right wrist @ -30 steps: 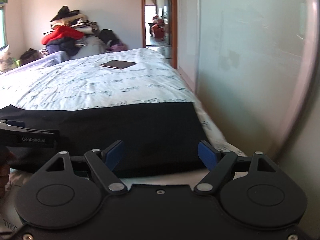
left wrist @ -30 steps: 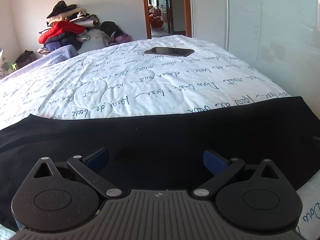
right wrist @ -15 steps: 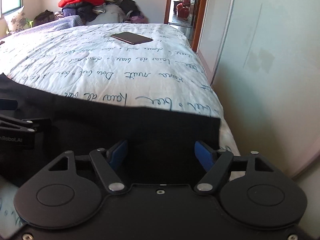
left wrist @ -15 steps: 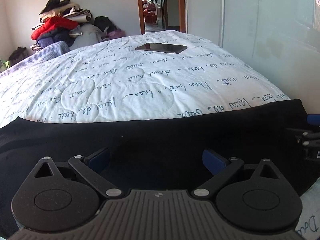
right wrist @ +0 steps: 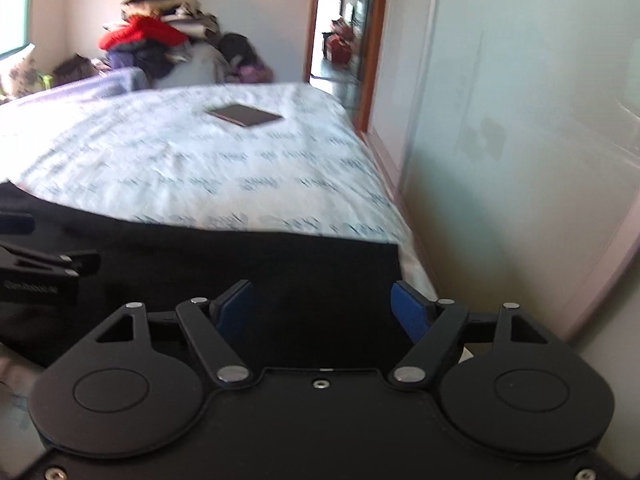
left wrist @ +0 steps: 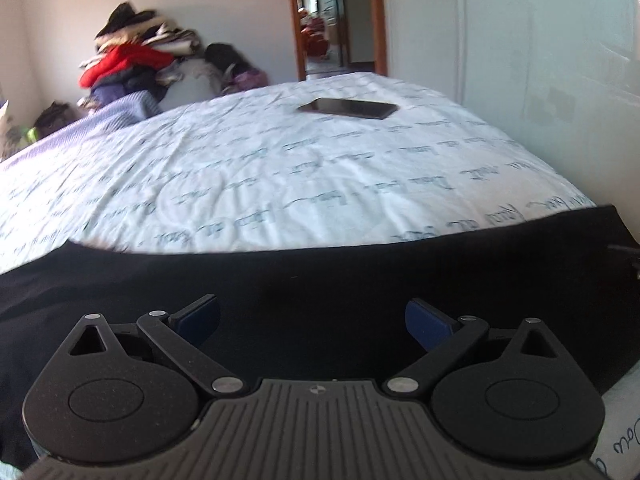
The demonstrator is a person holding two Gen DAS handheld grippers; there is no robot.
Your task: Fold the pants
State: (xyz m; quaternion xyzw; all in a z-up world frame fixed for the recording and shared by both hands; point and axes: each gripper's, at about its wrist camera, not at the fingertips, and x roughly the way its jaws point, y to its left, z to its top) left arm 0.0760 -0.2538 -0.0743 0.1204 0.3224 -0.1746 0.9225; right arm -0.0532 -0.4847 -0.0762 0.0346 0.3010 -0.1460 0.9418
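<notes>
Black pants (left wrist: 320, 280) lie flat across the bed's (left wrist: 280, 168) near edge; left tongs (left wrist: 312, 320) gape wide over them, gripping nothing; right tongs (right wrist: 324, 308) stand wide at the pants' right corner, empty; a phone (left wrist: 348, 108) lies toward the far edge.

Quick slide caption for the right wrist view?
Right claw open above black pants spread across the bed, phone lying beyond.

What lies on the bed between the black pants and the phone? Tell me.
Nothing but bare quilt, white with script printed on it, between the black pants and the phone. Both wrist views show that stretch.
</notes>
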